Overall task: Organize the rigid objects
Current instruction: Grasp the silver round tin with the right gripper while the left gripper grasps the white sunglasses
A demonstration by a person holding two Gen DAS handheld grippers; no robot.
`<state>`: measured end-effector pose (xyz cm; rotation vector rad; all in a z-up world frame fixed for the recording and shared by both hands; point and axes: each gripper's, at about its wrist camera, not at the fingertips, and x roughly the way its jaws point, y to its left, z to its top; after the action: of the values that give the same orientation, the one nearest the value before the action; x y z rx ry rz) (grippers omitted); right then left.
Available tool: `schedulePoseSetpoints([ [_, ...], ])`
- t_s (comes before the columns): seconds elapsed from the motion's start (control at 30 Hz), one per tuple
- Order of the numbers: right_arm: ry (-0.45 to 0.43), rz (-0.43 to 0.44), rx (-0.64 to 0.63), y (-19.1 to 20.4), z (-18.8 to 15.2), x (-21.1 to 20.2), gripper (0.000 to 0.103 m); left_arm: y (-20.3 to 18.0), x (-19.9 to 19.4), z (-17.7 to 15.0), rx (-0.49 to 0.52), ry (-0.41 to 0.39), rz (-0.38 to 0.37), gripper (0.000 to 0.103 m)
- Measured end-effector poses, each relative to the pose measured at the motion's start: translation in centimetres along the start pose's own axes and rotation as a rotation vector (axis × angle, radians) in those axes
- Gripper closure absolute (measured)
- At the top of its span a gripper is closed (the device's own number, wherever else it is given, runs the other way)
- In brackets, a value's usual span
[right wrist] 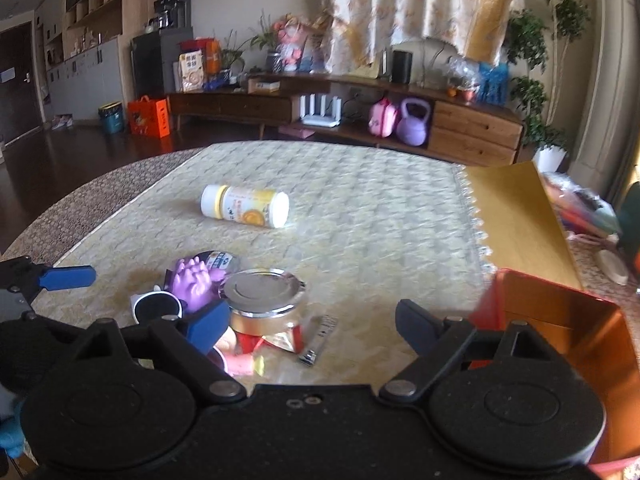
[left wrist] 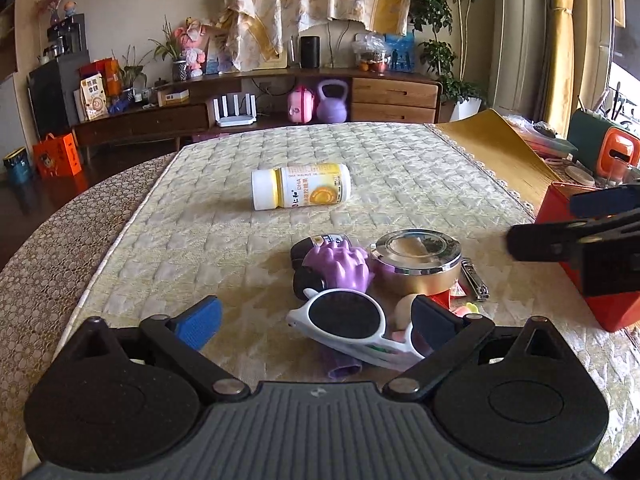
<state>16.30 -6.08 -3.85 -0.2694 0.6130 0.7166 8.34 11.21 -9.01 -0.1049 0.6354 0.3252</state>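
Note:
A cluster lies on the quilted table cover (left wrist: 200,220): white sunglasses (left wrist: 344,316), a purple hand-shaped toy (left wrist: 340,268), a gold round tin with a mirrored lid (left wrist: 416,260) and a nail clipper (left wrist: 474,276). My left gripper (left wrist: 316,320) stands open low over the sunglasses, which lie between its fingers untouched. My right gripper (right wrist: 312,326) is open just short of the tin (right wrist: 264,296) and the clipper (right wrist: 318,340), above a red wrapper (right wrist: 276,340). An open orange box (right wrist: 560,320) sits to its right. A white and yellow bottle (left wrist: 300,186) lies on its side farther back.
A yellow mat (left wrist: 488,148) covers the table's far right corner, with an orange appliance (left wrist: 616,152) and clutter beyond it. A lace cloth (left wrist: 60,240) hangs over the rounded left edge. A wooden sideboard (left wrist: 392,96) lines the far wall.

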Motion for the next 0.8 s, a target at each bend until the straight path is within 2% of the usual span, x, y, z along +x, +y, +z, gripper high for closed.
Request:
schedulePoseSetpoints([
  [0.17,0.031,0.014,-0.021,0.7,0.7,2.3,0.014,-0.1,0.9,-0.1,0.018,0.016,-0.009,0.007],
  [0.23,0.042,0.023,-0.028,1.0,1.0,3.2,0.015,0.0,1.4,-0.2,0.017,0.024,-0.013,0.013],
  [0.4,0.069,0.043,-0.058,1.7,1.0,5.1,0.016,0.0,2.1,-0.5,0.037,0.022,-0.011,0.014],
  [0.67,0.117,0.054,-0.08,2.3,1.0,7.4,0.018,-0.2,2.5,-1.0,0.073,0.005,-0.039,0.041],
  [0.8,0.128,0.062,-0.078,2.4,1.0,8.1,0.021,-0.2,2.5,-1.1,0.076,-0.002,-0.051,0.045],
])
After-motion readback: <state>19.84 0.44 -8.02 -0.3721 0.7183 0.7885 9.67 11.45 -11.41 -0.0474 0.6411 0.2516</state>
